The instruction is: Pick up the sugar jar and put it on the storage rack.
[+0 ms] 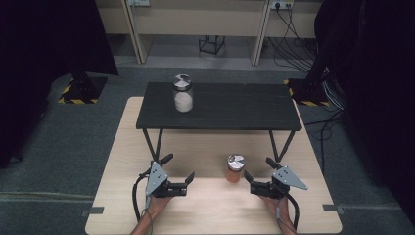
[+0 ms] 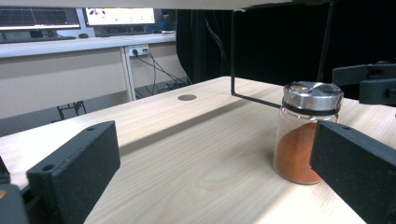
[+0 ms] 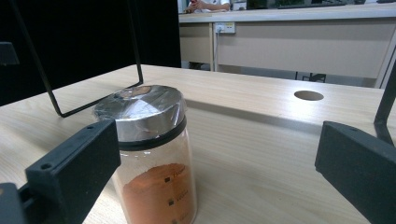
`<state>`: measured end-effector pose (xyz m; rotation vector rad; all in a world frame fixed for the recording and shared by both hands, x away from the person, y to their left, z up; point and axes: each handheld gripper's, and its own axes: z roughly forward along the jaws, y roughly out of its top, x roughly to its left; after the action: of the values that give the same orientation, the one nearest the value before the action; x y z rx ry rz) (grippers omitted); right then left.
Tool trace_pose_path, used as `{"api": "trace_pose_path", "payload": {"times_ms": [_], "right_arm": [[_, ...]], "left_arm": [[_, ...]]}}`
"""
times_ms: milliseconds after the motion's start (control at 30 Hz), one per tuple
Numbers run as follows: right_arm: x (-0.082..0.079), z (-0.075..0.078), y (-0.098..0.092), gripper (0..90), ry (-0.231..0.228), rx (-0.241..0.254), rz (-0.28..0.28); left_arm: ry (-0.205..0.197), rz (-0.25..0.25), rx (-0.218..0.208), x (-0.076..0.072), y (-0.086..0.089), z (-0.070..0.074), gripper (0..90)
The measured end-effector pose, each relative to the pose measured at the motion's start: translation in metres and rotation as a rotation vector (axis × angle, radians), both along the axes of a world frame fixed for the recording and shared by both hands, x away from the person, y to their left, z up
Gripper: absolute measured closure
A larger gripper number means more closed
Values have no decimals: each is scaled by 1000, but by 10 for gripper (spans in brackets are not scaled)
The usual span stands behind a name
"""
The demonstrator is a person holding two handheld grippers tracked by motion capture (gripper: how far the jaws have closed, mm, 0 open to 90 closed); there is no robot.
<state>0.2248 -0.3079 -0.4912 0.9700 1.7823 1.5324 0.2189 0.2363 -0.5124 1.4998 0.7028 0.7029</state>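
Near the front of the pale wooden table, upright, the glass jar of orange powder is sitting under its faceted metal lid, just left of the right gripper, which is standing wide for a side grasp; the left gripper is waiting wide too, while a white-filled jar is resting on the black shelf behind

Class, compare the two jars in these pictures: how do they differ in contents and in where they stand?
Contents: the orange-powder jar holds orange powder; the white-powder jar holds white powder.
Place: the orange-powder jar stands on the light wooden table, between the left gripper and the right gripper; the white-powder jar stands on the raised black shelf.
Both are upright, clear, with silver lids.
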Motion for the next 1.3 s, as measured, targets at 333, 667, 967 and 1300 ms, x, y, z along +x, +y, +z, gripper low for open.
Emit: {"api": "trace_pose_path", "payload": {"times_ms": [333,667,967,1300], "right_arm": [[0,0,0,3,3,0,2],[1,0,1,3,4,-1,5],[1,0,1,3,3,-3,8],[1,0,2,3,5,-2,9]], "left_arm": [[7,9,9,-3,1,-12,12],[21,24,5,-6,4,-21,12],[27,16,82,-11,-5,-19,10],[22,26,86,-13,-6,-20,11]]}}
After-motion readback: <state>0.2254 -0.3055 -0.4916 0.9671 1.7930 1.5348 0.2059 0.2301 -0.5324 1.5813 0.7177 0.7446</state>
